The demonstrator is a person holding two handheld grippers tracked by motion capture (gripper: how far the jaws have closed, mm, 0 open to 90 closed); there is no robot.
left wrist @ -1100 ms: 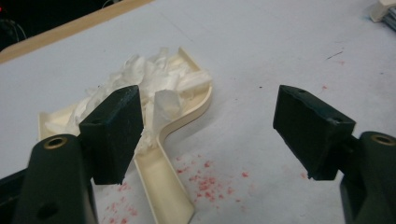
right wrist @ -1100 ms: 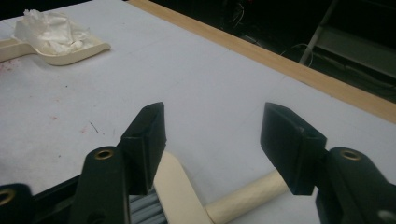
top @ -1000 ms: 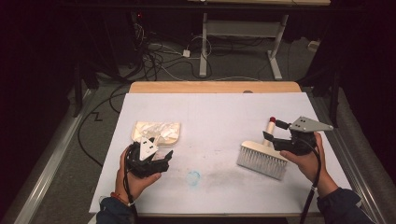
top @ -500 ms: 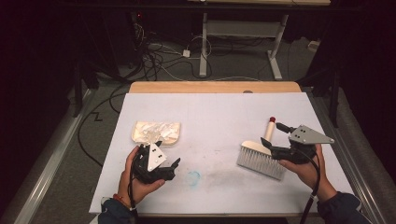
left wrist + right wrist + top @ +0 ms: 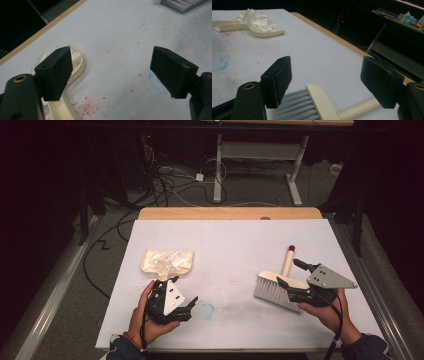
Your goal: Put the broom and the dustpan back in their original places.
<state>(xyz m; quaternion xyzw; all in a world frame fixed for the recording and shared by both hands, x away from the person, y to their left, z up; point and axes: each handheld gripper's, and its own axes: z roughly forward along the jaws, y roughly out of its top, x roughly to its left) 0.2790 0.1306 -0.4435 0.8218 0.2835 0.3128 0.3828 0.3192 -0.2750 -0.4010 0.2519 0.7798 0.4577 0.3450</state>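
Lying at centre left of the high view, one cream dustpan [image 5: 167,262] holding crumpled white tissue [image 5: 165,260], on the white table sheet [image 5: 230,245]. At lower left, left gripper [image 5: 186,306] in a hand [image 5: 145,317], just below the dustpan. At lower right, right gripper [image 5: 290,275] in the other hand [image 5: 327,312], poised over one hand brush [image 5: 275,287] with grey bristles, cream handle and red tip pointing to the upper frame. Between the grippers, one faint blue ring mark [image 5: 206,310].

Left gripper view: left gripper [image 5: 112,75], jaws set wide apart, nothing between them; dustpan handle [image 5: 72,75] curving behind the jaw at lower left; red specks [image 5: 85,106] scattered on the sheet, too small to make out from above; blue smear [image 5: 156,83] beside the jaw at right; brush bristles [image 5: 182,4] at the upper right corner.

Right gripper view: right gripper [image 5: 327,80], jaws likewise spread, not touching the brush [image 5: 312,105] at bottom centre; brush handle running toward the lower right; dustpan with tissue [image 5: 257,20] at upper left; blue ring [image 5: 219,64] at the left edge.

Against the frame half a second earlier: left gripper shifted slightly lower; right gripper little changed; brush and dustpan unmoved.

Count: two grippers, one brush, one dustpan.
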